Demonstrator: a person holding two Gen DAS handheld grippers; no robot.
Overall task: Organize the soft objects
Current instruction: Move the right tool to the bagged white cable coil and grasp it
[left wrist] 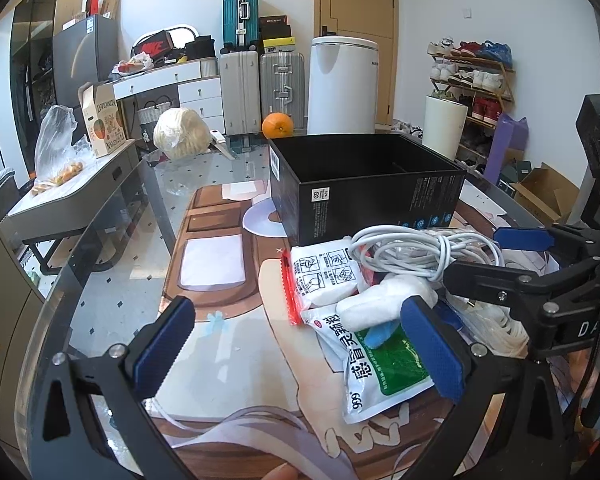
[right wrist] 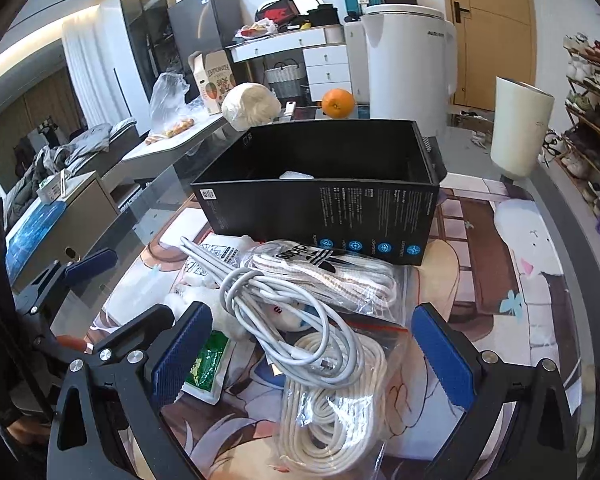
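Observation:
A pile of soft items lies in front of an open black box (left wrist: 364,184) (right wrist: 320,196). It holds a green and white sachet (left wrist: 384,372), a white packet with red edge (left wrist: 324,276), a white plush toy (left wrist: 384,300) (right wrist: 228,316), a coiled white cable (left wrist: 424,252) (right wrist: 296,320), bagged striped laces (right wrist: 340,276) and bagged white cord (right wrist: 332,412). My left gripper (left wrist: 300,352) is open, just left of the sachet. My right gripper (right wrist: 312,356) is open, straddling the cable and the cord bag. A white item (right wrist: 296,175) lies inside the box.
The glass table carries a printed mat (left wrist: 228,344). An orange (left wrist: 277,125) and a bagged white bundle (left wrist: 182,133) sit at the far edge. A white cylinder (right wrist: 520,128) stands right of the box. A side bench (left wrist: 76,184) is on the left.

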